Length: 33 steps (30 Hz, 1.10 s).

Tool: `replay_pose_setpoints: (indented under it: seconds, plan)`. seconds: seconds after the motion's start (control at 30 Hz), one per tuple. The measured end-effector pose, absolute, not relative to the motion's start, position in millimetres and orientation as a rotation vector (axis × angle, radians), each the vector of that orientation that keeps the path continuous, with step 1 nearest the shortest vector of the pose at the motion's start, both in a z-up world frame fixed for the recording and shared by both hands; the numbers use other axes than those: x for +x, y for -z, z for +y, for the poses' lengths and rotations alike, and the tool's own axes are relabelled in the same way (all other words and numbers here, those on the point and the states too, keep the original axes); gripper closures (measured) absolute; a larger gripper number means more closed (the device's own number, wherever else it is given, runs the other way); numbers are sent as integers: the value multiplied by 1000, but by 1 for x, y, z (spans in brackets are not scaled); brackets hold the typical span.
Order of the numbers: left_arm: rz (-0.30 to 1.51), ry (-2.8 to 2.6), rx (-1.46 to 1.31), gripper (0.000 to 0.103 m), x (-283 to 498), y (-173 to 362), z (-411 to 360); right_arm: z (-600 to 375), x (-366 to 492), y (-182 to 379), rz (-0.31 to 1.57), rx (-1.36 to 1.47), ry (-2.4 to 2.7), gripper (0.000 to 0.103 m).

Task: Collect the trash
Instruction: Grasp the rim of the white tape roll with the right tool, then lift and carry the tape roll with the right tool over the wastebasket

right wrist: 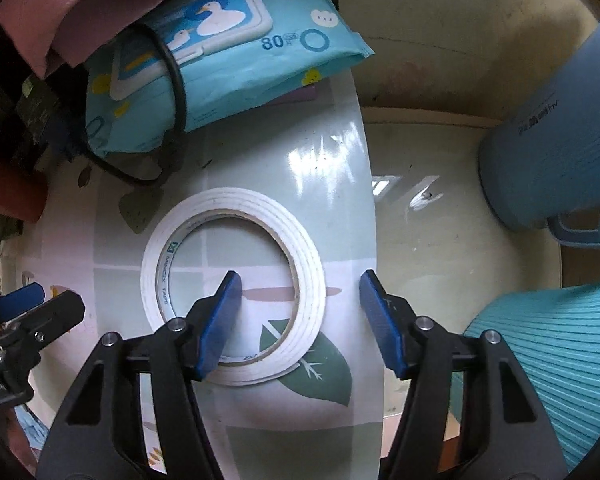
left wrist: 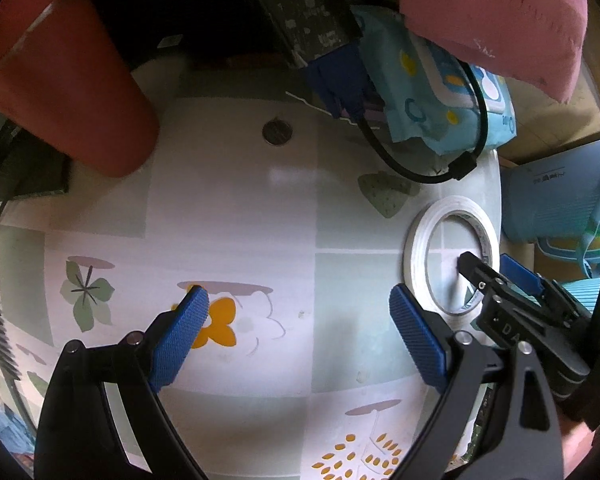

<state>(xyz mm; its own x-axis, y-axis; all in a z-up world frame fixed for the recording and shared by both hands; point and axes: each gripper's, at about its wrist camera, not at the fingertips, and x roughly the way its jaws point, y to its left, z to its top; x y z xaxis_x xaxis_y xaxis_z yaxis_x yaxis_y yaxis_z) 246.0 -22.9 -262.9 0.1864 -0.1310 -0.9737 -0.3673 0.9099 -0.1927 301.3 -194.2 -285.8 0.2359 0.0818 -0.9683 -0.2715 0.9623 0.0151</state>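
Note:
A white roll of double-sided tape [right wrist: 236,216] lies flat near the table's right edge; it also shows in the left wrist view [left wrist: 418,248]. My right gripper [right wrist: 300,284] is open, its jaws on either side of the roll's right rim: the left finger inside the ring, the right finger outside by the table edge. It shows in the left wrist view [left wrist: 486,266] too. My left gripper [left wrist: 298,308] is open and empty above the patterned tablecloth, left of the roll. A blue bin [right wrist: 548,152] stands on the floor to the right.
A blue wet-wipes pack [right wrist: 220,52] with a black cable [right wrist: 176,80] over it lies behind the roll. A pink cushion [left wrist: 496,12], a red cup [left wrist: 72,92], a coin [left wrist: 277,132] and a black device [left wrist: 304,16] sit further back. A teal chair [right wrist: 548,368] stands right of the table.

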Motion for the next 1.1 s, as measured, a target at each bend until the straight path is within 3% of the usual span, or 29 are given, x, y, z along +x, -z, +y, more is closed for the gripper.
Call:
replay_pose_setpoints:
  seconds: [0.03,0.13,0.2,0.67,1.1]
  plan:
    - [1387,-174,-434,14,246,263,-24,-194,300,285,1308,-168,-242,44]
    - [1391,-174,-445,14,246,264,-25,-198,298,279,1295,-170,-216,61]
    - [1390,-170,-443,14,243,262,-22,-203,300,275,1290,-169,-196,88]
    - [1373,-162,-435,14,238,253,-32,-227,305,271,1313,-85,-217,88]
    - [1310,-146,-418,14,226,209,-23,-220,283,224,1255,-43,-236,88]
